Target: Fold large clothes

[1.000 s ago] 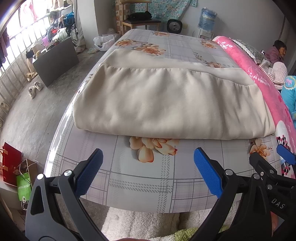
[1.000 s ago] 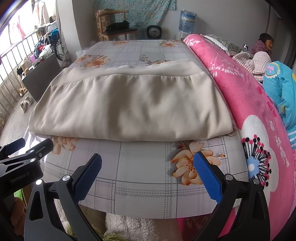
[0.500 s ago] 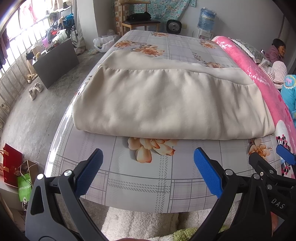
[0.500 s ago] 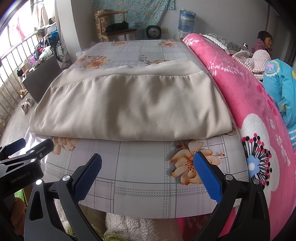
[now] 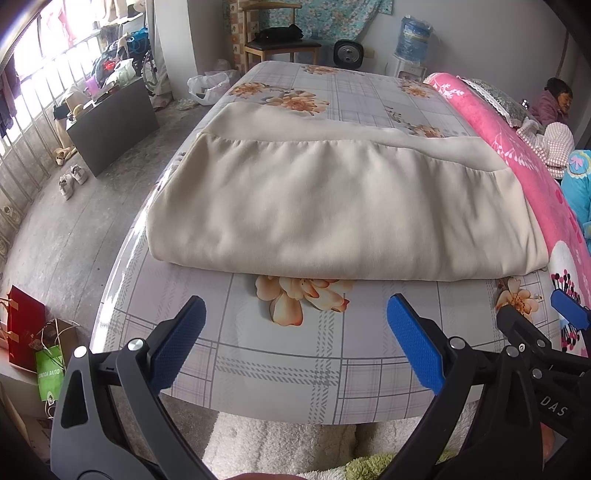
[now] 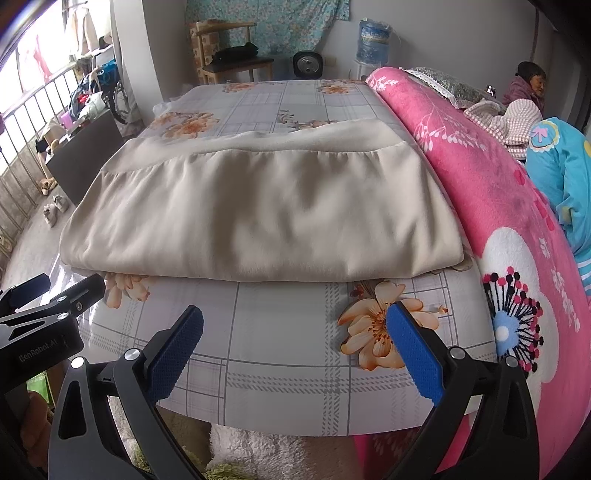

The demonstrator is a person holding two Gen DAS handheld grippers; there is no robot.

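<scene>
Folded garment lies on table, set back from near edge. Blanket along table's right side, touching garment's right end. Chair, fan, water bottle beyond far end. Cabinet, shoes on floor at left.

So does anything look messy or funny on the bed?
Not really. The beige cloth lies folded flat on the flowered sheet, though its layers are a little uneven: a strip of the lower layer sticks out at the far edge. Both tongs, left and right, hang open, touching nothing.
</scene>
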